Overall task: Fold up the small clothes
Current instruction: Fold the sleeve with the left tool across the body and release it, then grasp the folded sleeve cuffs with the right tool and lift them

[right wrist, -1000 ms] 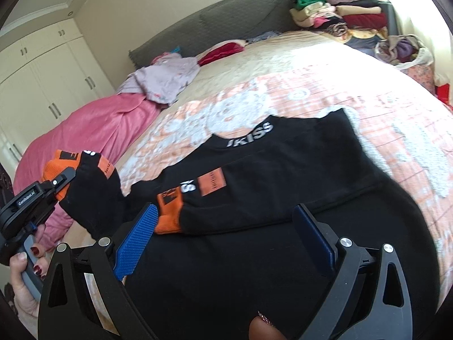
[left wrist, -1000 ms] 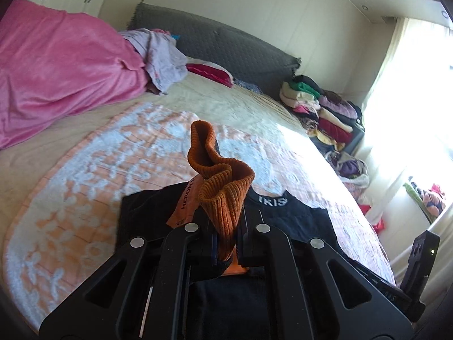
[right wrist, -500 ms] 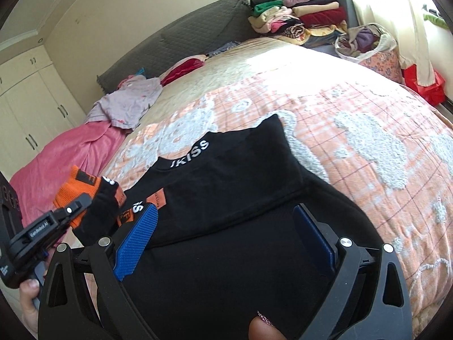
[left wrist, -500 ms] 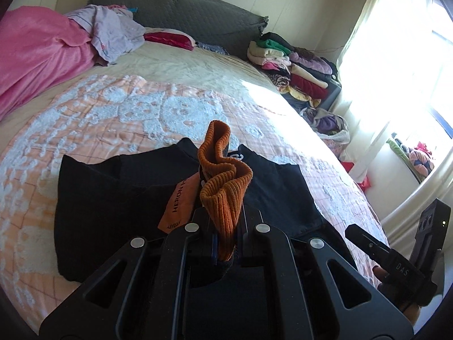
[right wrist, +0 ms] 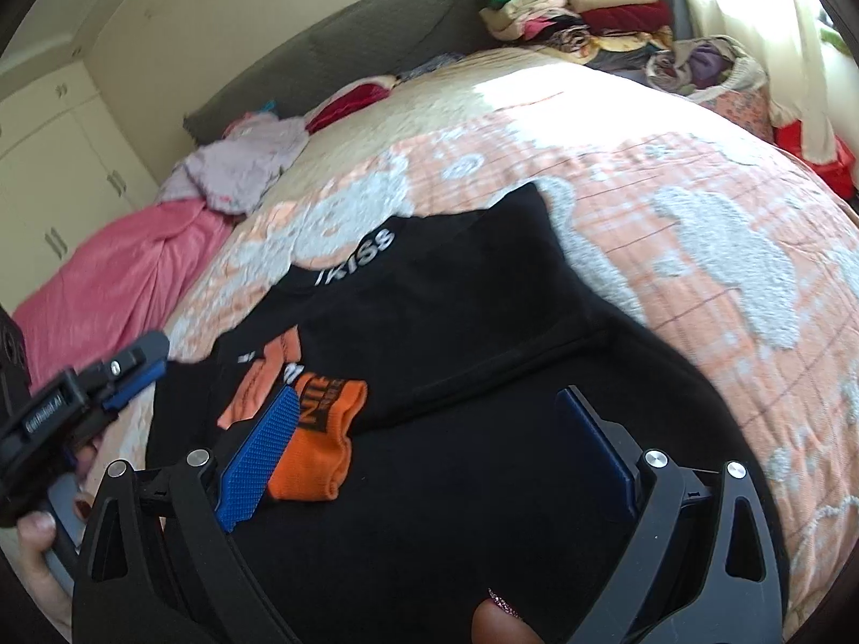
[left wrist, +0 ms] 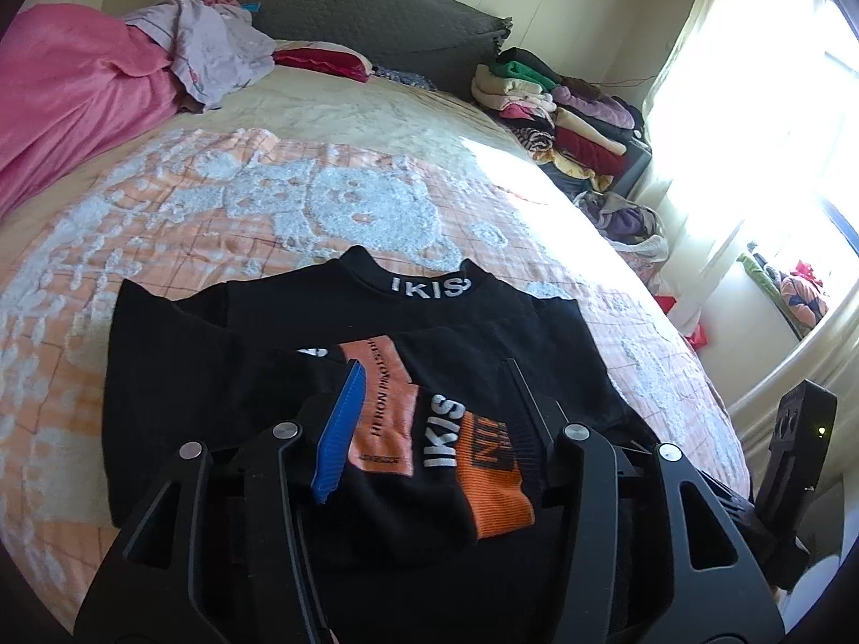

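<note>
Black sweater spread flat on the orange-and-white bedspread, collar lettered at 12 o'clock of the garment, both sleeves folded across the chest

Orange cuff of one sleeve lying on the black fabric, between the fingers of the left gripper yet untouched by either pad; jaws just swung apart to about half width, nothing gripped. Blue pad at 9 o'clock of the cuff, dark pad at 3 o'clock

Seen from the right wrist: same cuff at 9 o'clock of the frame, left gripper low at 8 o'clock beside the sweater's edge, a hand wrapped round its handle. Right gripper spread wide over the lower body of the sweater, holding nothing, blue pad overlapping the cuff's edge; contact impossible to judge

Further off: pink blanket at 10 o'clock, grey headboard at 12, stacked clothes at 2
</note>
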A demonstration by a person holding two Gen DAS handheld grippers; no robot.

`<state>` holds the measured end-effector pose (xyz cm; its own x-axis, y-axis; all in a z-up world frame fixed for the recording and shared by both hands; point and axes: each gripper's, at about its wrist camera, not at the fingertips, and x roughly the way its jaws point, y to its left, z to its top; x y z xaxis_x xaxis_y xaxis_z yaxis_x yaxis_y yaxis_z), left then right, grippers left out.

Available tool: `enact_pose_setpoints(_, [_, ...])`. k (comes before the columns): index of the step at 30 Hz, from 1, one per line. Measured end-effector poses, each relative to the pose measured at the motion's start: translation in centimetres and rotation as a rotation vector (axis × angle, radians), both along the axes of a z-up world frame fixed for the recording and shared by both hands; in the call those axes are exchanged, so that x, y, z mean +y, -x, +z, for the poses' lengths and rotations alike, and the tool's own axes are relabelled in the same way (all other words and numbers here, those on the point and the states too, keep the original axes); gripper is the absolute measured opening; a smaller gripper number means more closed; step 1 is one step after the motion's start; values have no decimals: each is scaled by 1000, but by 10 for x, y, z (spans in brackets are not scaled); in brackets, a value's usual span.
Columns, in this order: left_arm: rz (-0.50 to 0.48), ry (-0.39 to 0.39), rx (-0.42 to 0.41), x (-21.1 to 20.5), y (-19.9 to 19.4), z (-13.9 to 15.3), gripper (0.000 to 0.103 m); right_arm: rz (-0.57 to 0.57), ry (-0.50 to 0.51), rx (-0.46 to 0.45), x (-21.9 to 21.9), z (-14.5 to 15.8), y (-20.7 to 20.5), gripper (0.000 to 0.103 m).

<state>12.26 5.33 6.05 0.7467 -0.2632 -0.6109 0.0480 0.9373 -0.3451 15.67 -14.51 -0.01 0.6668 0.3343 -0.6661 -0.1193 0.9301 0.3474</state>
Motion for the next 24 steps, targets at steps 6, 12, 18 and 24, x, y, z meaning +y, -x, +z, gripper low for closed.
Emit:
enact_pose_setpoints(6, [109, -123, -9, 26, 11, -3, 61, 119, 84, 46, 49, -22, -27, 84])
enact_pose_setpoints(12, [185, -116, 1, 59, 23, -6, 75, 156, 159, 41, 73, -31, -33, 63])
enact_pose_setpoints(18, [246, -50, 10, 86, 33, -10, 77, 218, 174, 19, 79, -26, -34, 16])
enact_pose_setpoints(24, [274, -31, 12, 95, 40, -12, 78, 267, 162, -59, 82, -1, -29, 6])
